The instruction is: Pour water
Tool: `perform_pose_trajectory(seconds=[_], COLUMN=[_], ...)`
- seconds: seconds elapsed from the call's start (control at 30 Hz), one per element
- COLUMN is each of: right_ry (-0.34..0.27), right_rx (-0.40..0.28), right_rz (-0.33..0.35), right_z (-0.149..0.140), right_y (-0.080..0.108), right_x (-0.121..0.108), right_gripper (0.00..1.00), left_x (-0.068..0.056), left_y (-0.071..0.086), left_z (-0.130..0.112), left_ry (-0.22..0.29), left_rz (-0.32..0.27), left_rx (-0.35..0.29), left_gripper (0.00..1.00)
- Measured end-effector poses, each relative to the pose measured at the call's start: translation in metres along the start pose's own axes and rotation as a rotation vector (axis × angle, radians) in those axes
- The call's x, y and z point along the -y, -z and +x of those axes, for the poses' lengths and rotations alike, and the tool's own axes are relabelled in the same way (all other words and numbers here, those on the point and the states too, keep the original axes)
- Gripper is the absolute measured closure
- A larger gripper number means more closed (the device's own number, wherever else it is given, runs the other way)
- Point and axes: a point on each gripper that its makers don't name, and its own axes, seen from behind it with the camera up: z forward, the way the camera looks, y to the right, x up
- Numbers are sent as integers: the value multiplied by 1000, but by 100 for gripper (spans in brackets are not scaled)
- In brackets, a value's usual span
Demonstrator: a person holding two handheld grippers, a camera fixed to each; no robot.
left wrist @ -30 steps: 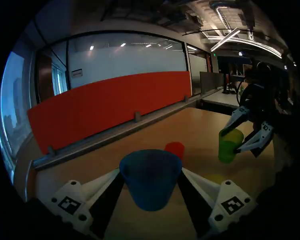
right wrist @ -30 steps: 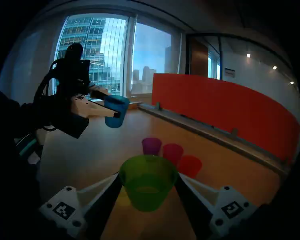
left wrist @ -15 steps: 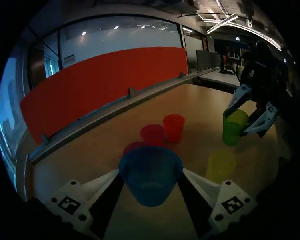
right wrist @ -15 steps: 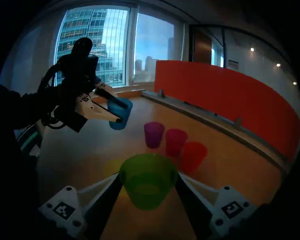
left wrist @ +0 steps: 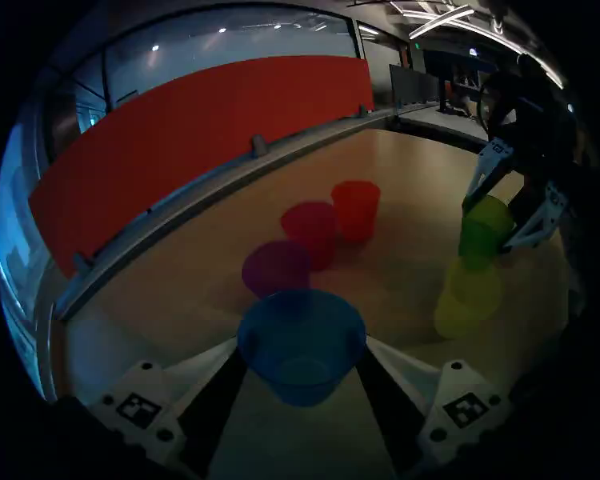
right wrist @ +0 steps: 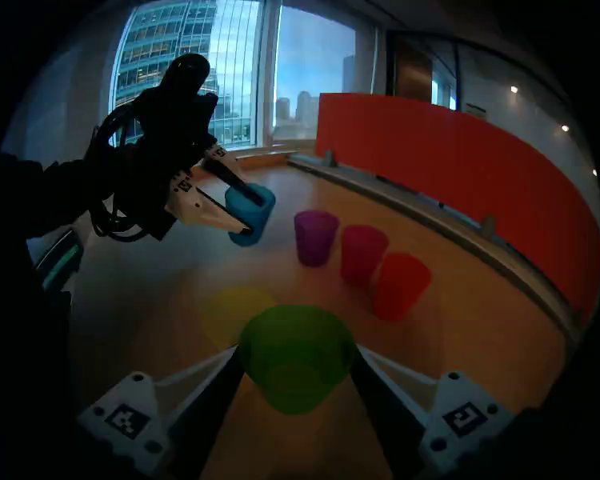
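Two cups are held, one in each gripper. The left gripper (left wrist: 302, 356) is closed to the width of the blue cup (left wrist: 302, 332), with a finger pressing on each side. Just ahead of it on the tabletop (left wrist: 180, 296) a purple cup (left wrist: 276, 268), a pink cup (left wrist: 310, 228) and a red cup (left wrist: 356, 208) stand in a row running off to its right. Farther right, the right gripper (left wrist: 504, 220) pinches the green cup (left wrist: 482, 232) between both fingers. The green cup is tilted just above a yellow cup (left wrist: 468, 296) that stands on the tabletop.
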Motion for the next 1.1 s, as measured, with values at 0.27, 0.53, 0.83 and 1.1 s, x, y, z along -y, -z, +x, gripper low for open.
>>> perform_pose_trajectory(seconds=[0.27, 0.53, 0.83, 1.1], right_ry=[0, -4, -13, -22], right_rx=[31, 46, 51, 56], right_rz=[13, 9, 16, 16], right_z=[-13, -20, -25, -30], right_y=[-6, -10, -14, -15], right_x=[4, 3, 4, 5], right_gripper=[9, 9, 9, 9], left_x=[2, 5, 5, 4], left_y=[-18, -28, -31, -29], left_z=[-19, -31, -34, -41], left_ry=[42, 72, 79, 104], left_rz=[-24, -33, -37, -52], left_rx=[47, 64, 59, 73], left_gripper=[14, 14, 14, 14])
